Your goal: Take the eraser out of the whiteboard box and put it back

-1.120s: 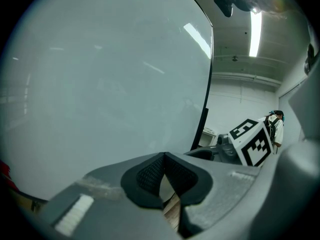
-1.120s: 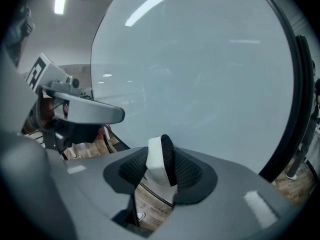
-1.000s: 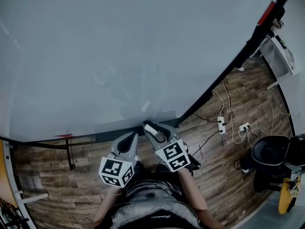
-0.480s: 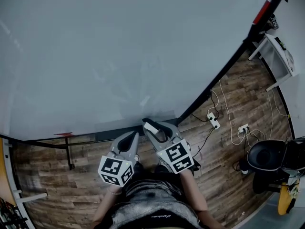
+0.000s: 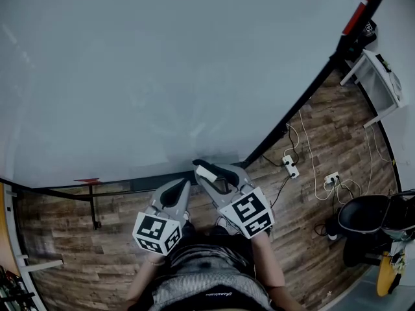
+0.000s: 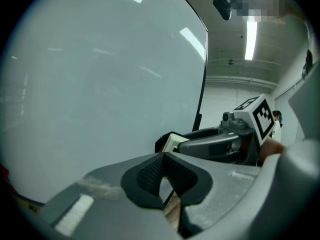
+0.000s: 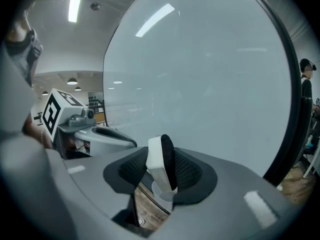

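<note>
The right gripper's (image 5: 209, 172) ribbed black jaws pinch the slim eraser (image 7: 160, 159), white plastic backed with black felt, upright before the glossy pale whiteboard (image 5: 162, 70). Just beside it, the left gripper's (image 6: 162, 178) jaws are pressed together and empty.

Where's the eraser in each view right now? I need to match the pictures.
Head view: eraser low centre, clamped in the right gripper, by the whiteboard's bottom edge.
Left gripper view: eraser just right of centre, at the right gripper's tip.
Right gripper view: eraser at centre, upright between the jaws.
Shared landmark: the whiteboard behind it in all three.
</note>
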The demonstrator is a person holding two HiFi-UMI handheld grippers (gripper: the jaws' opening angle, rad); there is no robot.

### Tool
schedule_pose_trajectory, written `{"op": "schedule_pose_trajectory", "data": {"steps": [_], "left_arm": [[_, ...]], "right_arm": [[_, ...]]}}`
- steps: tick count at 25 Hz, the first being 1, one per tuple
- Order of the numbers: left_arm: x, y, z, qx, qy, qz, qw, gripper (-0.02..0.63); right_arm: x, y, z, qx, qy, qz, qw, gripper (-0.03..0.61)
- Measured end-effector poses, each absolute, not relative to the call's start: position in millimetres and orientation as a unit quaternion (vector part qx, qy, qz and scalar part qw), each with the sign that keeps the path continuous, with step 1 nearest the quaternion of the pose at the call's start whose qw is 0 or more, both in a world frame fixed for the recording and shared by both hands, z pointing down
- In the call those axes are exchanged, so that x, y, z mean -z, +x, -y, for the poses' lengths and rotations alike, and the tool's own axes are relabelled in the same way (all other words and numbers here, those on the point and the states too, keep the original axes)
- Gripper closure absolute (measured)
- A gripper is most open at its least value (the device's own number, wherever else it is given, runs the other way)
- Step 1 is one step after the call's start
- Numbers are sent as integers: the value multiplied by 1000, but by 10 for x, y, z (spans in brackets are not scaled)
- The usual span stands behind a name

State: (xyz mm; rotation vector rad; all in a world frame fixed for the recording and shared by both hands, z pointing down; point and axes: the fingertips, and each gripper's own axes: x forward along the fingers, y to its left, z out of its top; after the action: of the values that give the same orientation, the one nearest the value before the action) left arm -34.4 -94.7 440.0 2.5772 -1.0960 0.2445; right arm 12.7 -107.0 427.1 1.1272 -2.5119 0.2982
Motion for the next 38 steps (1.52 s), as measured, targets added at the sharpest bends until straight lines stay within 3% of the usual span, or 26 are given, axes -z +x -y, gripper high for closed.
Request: {"op": "schedule_pose_trajectory", "data": {"steps": [10,38], "left_arm": [[-4342,-363,925,-96,903,397,136,612],[-4259,-298,772,-92,896,410,144,612]], "right_arm": [[-3948,153,1078,-101,404,893,171,419],[-3270,205,997,-108,332,927,137,420]]}}
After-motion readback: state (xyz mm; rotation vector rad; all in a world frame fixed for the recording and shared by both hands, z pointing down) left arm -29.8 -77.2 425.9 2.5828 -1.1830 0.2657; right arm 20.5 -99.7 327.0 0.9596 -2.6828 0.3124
